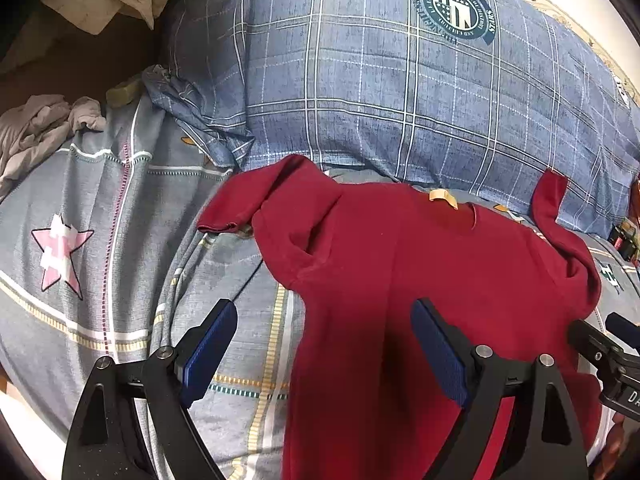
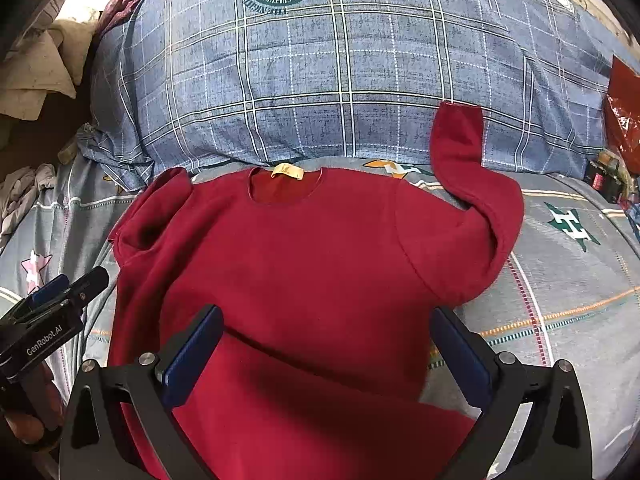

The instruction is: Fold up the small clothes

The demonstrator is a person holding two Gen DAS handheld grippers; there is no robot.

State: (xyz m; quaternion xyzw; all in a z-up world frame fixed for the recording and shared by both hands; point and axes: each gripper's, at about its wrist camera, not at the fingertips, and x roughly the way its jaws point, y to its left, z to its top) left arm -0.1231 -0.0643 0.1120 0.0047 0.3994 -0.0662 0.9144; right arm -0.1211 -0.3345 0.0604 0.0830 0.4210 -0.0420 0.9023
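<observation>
Right gripper (image 2: 326, 354): jaws spread wide, nothing between the pads, hanging over the lower body of the red shirt (image 2: 304, 264). Looks like it's kept open so it can drop onto an edge w/o snagging cloth first. Left gripper (image 1: 324, 344) is the same: jaws apart, empty. Its right pad is over the shirt's body and its left pad over bare bedsheet (image 1: 100, 208), so it straddles the shirt's left side edge. Prob lined up for a side or hem pinch, though that's a guess.

Landmark = the shirt. It lies spread on the sheet, neck w/ tan label (image 2: 287, 172) at the far end from both grippers, hem end nearest them and running out of view at the bottom. A ridge crosses the lower body just beyond the right gripper's pads; I can't tell if it's a fold or just a wrinkle. Right sleeve (image 2: 460, 148) is bent, its cuff riding up onto the blue plaid quilt (image 2: 320, 80) that is bunched just past the neck. Left sleeve (image 1: 240, 208) is crumpled, cuff turned toward the shirt's left side.

Judgement: shirt is laid out but not squared. Both sleeves need flattening or folding in before any body fold, & the right sleeve must come off the quilt.

Left of the shirt, well apart: a pale rumpled cloth (image 1: 36, 128). Right of it, near the quilt's end: red plastic wrap (image 2: 624, 120).
</observation>
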